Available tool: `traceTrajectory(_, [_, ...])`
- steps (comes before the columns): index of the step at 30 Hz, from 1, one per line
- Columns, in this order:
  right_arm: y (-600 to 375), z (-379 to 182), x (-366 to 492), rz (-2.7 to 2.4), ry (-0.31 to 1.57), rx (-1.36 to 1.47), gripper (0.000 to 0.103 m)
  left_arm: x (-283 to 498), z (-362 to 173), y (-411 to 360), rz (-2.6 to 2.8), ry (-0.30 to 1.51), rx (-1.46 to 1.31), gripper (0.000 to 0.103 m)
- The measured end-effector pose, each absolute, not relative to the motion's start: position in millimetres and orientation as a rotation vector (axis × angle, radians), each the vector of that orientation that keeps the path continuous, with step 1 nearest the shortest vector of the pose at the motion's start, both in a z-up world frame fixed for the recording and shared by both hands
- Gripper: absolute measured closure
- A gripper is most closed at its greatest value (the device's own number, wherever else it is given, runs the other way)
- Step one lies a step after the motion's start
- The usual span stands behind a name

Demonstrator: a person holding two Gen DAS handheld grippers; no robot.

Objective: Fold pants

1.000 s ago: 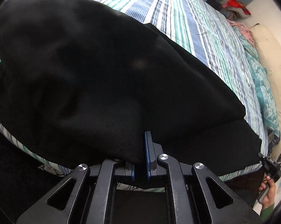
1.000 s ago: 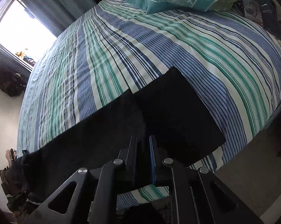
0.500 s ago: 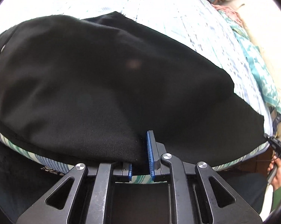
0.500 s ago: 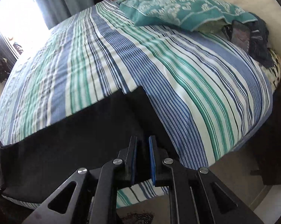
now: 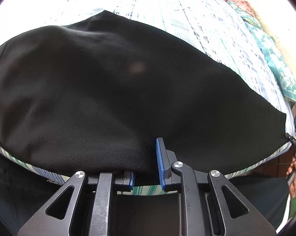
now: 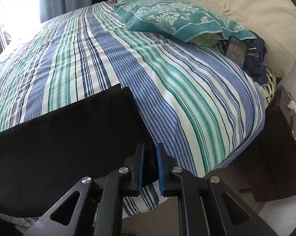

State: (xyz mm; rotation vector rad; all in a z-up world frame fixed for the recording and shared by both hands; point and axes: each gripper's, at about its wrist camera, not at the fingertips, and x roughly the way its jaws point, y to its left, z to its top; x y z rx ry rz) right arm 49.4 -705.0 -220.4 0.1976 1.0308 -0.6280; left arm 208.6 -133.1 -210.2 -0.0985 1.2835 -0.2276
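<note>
The pants [image 5: 116,90] are being released by the opening left tongs [image 5: 146,163]; the right tongs [image 6: 150,169], nearly shut, pinch the hem at 6 o'clock, so an uneven pull could skew the fold.

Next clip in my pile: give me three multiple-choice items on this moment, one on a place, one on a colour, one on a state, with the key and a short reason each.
1. Where do the pants lie?
A. On the floor
B. Along the near edge of the bed
C. On the pillow

2. What colour are the pants?
A. Black
B. Red
C. White

3. How does the right gripper stand?
A. Wide open above the bed
B. Shut on the pillow
C. Shut on the end of the pants

Key:
1. B, the cloth is spread flat on the striped cover by the bed's near edge.
2. A, the cloth is dark black in both views.
3. C, black cloth sits between its blue pads at the pants' end.
</note>
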Motion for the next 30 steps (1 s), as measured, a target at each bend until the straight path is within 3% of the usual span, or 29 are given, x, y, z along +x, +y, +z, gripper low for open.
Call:
traceTrajectory(9, [-701.1,-226.3,52.4,-0.694,1.039,0.159,0.091,210.3,-217.1,-148.6,-0.227,1.300,-0.033,0.095])
traceTrajectory(11, [-699.0,-226.8,54.6,-0.702,1.044,0.139,0.091,208.5,-217.0,-148.1,-0.224,1.300,-0.029,0.094])
traceTrajectory(13, [-697.9,-227.3,55.1,-0.705,1.044,0.129,0.090,207.9,-217.2,-149.6,-0.223,1.306,-0.007,0.086])
traceTrajectory(15, [-699.3,-226.2,52.9,-0.700,1.038,0.139,0.081,202.9,-214.9,-146.3,-0.252,1.345,0.007,0.064])
traceTrajectory(16, [-700.7,-225.3,51.2,-0.695,1.038,0.152,0.058,200.7,-209.3,-141.8,-0.271,1.365,0.009,0.044])
traceTrajectory(17, [-701.9,-224.0,49.2,-0.690,1.040,0.168,0.030,195.3,-202.4,-133.7,-0.293,1.372,0.003,0.039])
traceTrajectory(18, [-702.7,-221.2,45.9,-0.687,1.036,0.182,0.022,189.0,-194.1,-123.3,-0.298,1.370,-0.004,0.039])
traceTrajectory(25, [-683.1,-152.5,20.4,-0.736,0.897,0.105,0.020,194.7,-123.8,-5.6,-0.106,1.113,-0.231,0.033])
traceTrajectory(30, [-614.0,-100.4,41.3,-0.553,0.786,0.137,0.015,241.8,-154.7,7.8,-0.069,1.023,-0.095,0.033])
